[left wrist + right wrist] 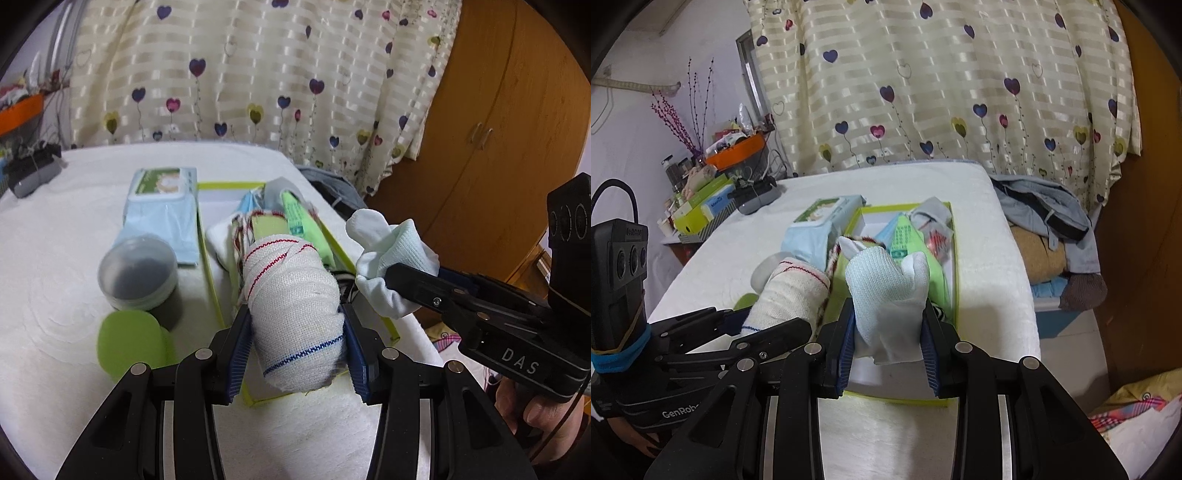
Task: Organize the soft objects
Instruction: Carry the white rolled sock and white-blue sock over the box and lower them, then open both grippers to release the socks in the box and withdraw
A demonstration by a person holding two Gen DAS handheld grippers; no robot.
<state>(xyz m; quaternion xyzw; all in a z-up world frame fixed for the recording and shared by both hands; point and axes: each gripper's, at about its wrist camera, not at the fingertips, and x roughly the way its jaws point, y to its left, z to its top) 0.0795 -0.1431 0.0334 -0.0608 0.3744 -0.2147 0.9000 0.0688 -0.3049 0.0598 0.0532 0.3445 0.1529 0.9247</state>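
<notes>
My left gripper (297,325) is shut on a rolled white cloth (295,306) with red and blue stitching, held above the near end of a lime-edged box (210,273). My right gripper (889,328) is shut on a bunched white sock (886,295), also over the box (955,280). The box holds a green packet (299,221), a striped cloth and other soft items. In the left wrist view the sock (391,258) and right gripper (402,280) hang at the box's right side. In the right wrist view the rolled cloth (790,295) sits to the left.
On the white-covered table (55,258) lie a wipes pack (162,206), a round lidded jar (138,273) and green pads (129,341), left of the box. A dark device (31,171) lies far left. Clothes (1045,210) pile to the right; a curtain hangs behind.
</notes>
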